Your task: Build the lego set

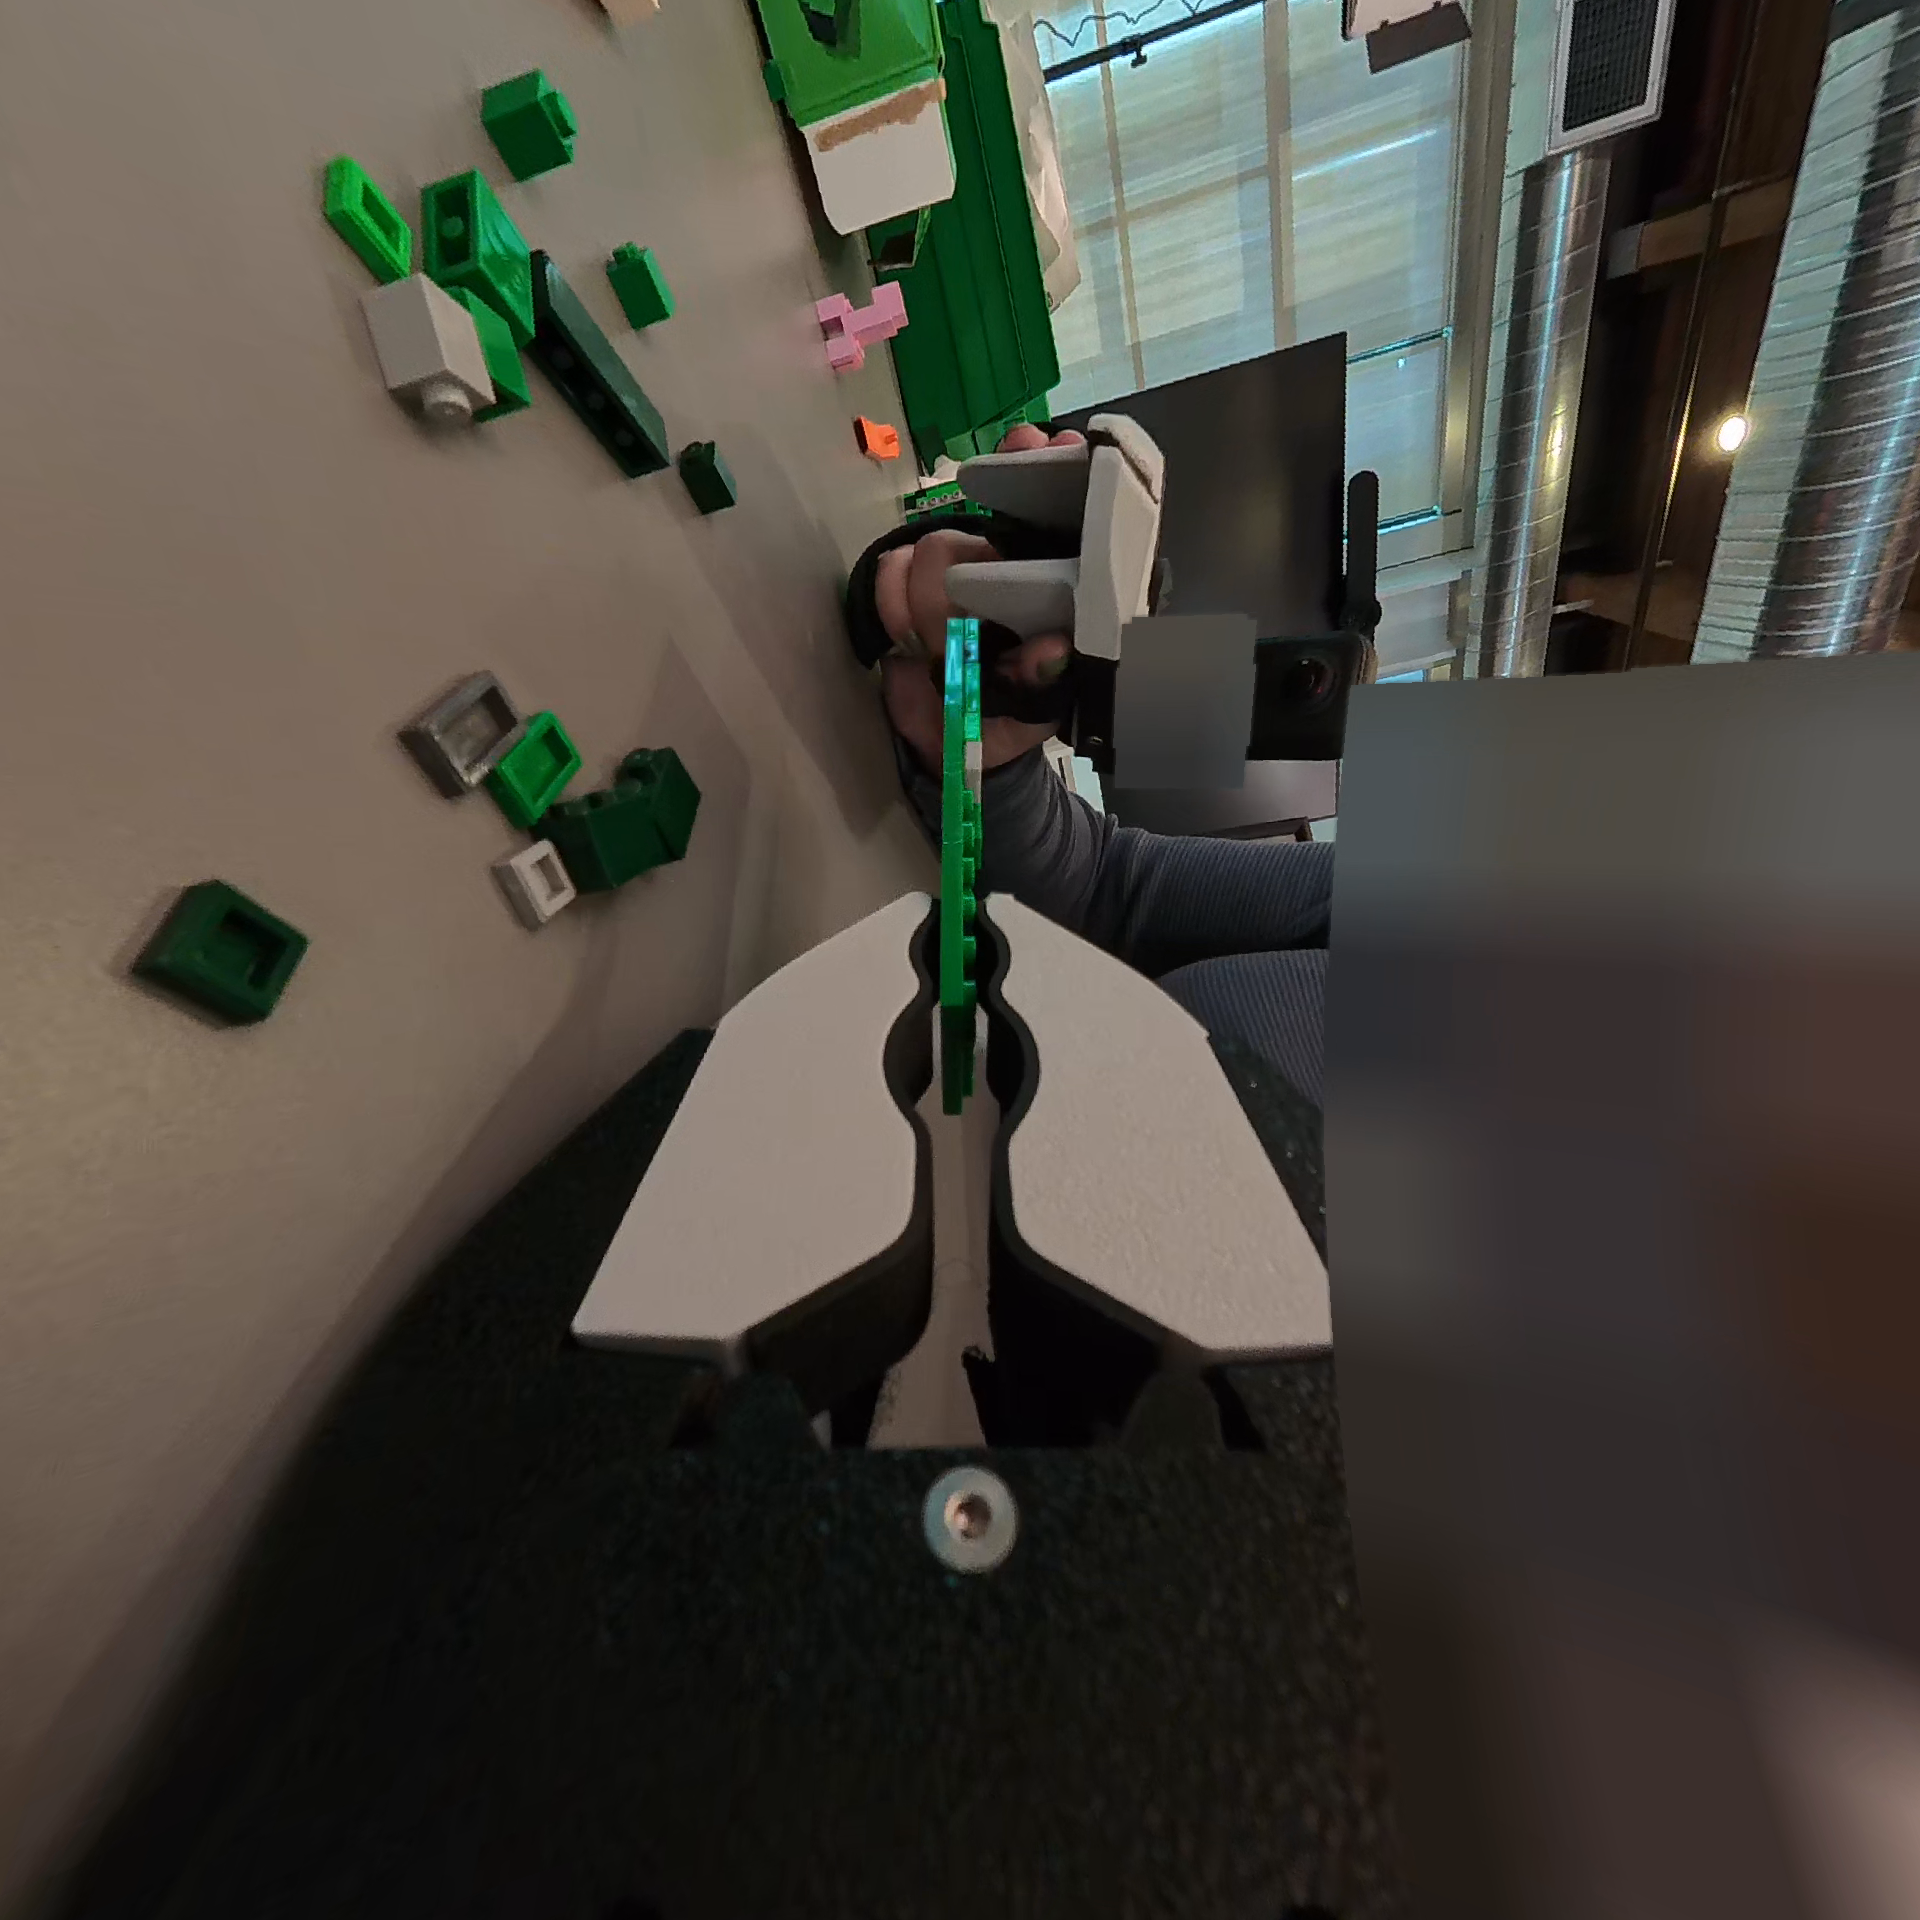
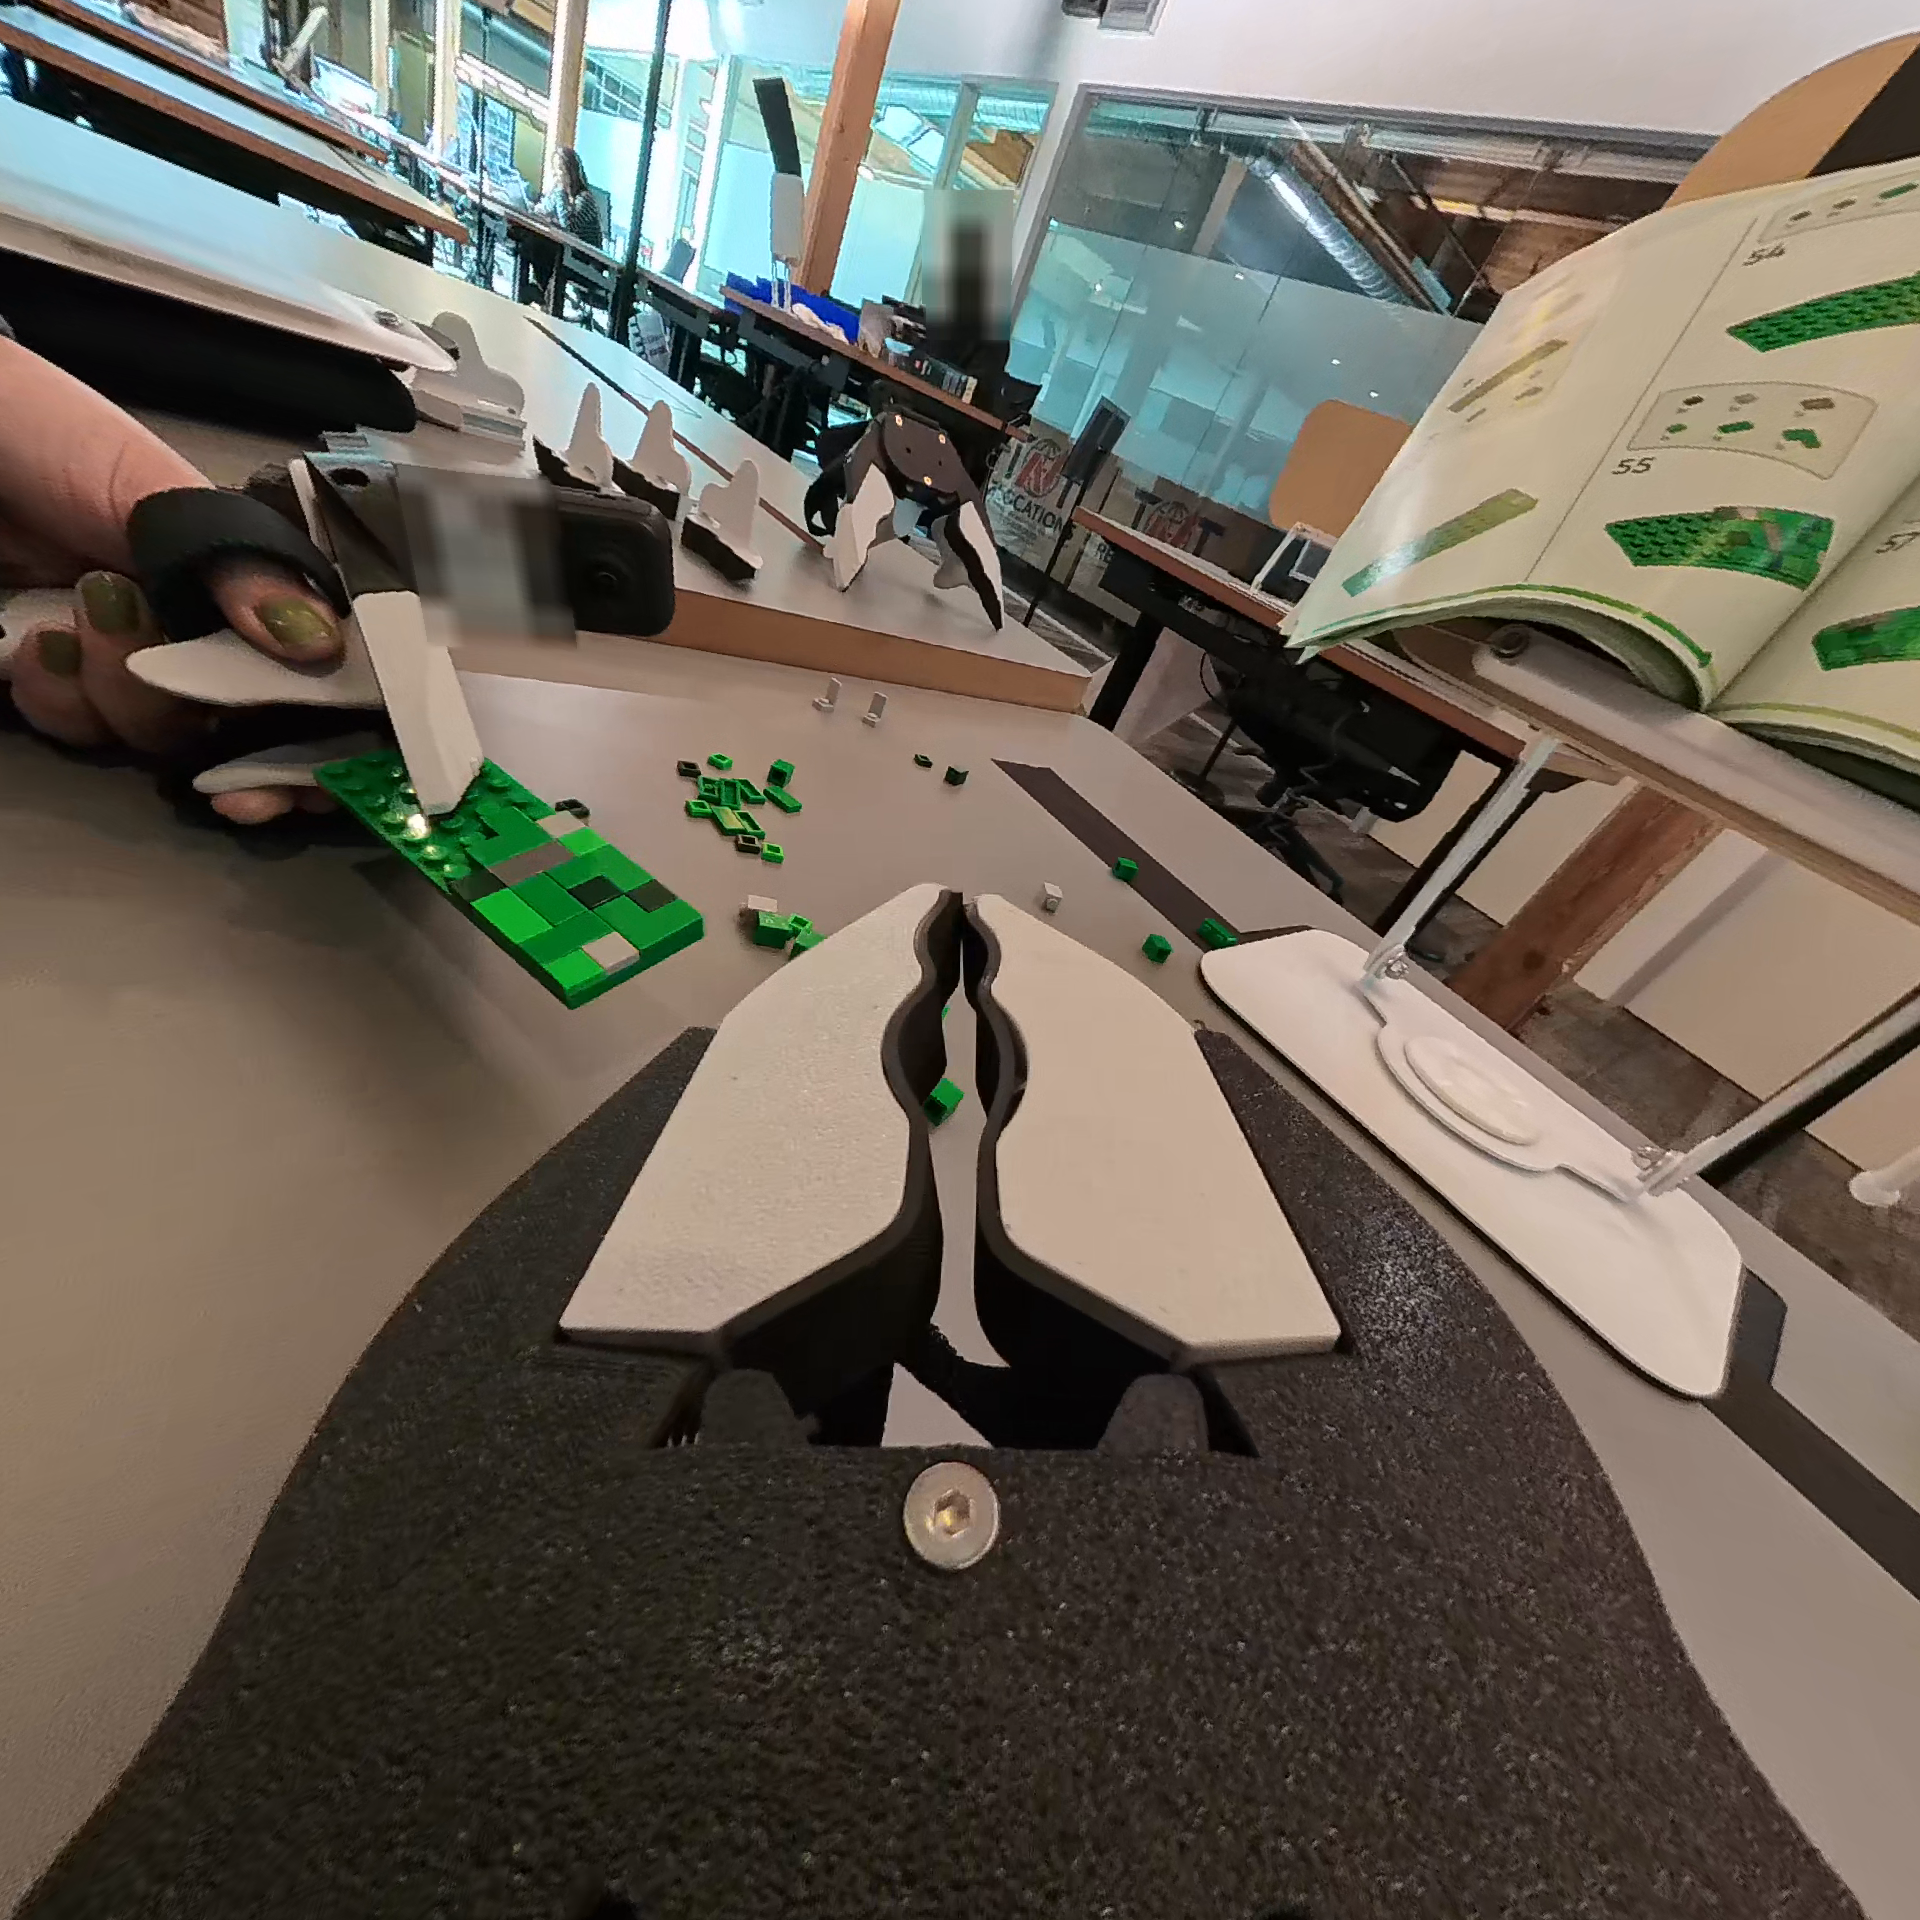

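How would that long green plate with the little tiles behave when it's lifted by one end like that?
The green plate probably stays stiff: it juts straight out from the left gripper without sagging. It looks thin and likely light. The tiles sit flush, so they should hold, though a knock on the free end might twist it between the fingers.

My left gripper (image 1: pixel 958 935) is clamped, rolled sideways. My right gripper (image 2: pixel 961 914) hovers with its tips together, holding nothing.

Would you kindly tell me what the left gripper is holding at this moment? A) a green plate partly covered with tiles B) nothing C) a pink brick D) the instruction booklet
A: the left gripper is shut on the green plate, seen edge-on between its fingers.
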Demonstrator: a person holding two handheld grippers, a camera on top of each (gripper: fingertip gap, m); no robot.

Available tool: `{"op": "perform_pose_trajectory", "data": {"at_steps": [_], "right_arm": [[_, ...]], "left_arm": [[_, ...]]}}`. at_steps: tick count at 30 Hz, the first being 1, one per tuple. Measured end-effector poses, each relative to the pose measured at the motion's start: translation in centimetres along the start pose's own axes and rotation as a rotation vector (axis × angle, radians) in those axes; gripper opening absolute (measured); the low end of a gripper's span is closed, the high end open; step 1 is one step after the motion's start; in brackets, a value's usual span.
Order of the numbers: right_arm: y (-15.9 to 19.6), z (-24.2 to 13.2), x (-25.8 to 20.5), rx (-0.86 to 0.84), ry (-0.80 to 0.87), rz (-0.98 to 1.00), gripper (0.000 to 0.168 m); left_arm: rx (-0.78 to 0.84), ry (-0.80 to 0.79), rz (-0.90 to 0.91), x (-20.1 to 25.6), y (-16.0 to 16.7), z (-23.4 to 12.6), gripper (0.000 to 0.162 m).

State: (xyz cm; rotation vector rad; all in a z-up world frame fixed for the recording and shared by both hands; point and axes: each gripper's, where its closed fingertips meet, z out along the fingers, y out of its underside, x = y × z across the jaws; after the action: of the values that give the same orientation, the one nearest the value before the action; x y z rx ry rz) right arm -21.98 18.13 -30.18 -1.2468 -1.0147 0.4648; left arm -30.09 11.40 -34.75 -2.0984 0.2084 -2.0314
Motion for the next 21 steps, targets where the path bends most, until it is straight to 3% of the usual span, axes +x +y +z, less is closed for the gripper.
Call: {"op": "perform_pose_trajectory", "data": {"at_steps": [6, 11, 14, 18, 21], "right_arm": [[0.2, 0.2, -0.5, -0.02, -0.025, -0.027, 0.0], [1.0, 1.7, -2.8, -0.126, -0.335, 0.059, 0.0], [2.0, 4.2, -2.7, -0.289, -0.49, 0.122, 0.0], [0.8, 8.6, -2.5, -0.368, -0.575, 0.091, 0.001], [1.2, 11.4, -4.7, -0.511, -0.701, 0.019, 0.017]], "left_arm": [[-0.019, 0.002, 0.002, 0.1, 0.5, -0.3, 0.004], [-0.086, 0.016, 0.005, 0.4, 1.8, -0.4, 0.004], [-0.105, 0.02, 0.003, 0.4, 2.1, -0.4, 0.004], [-0.099, 0.02, 0.002, 0.4, 2.0, -0.4, 0.004], [-0.098, 0.019, 0.002, 0.4, 2.0, -0.4, 0.004]]}}
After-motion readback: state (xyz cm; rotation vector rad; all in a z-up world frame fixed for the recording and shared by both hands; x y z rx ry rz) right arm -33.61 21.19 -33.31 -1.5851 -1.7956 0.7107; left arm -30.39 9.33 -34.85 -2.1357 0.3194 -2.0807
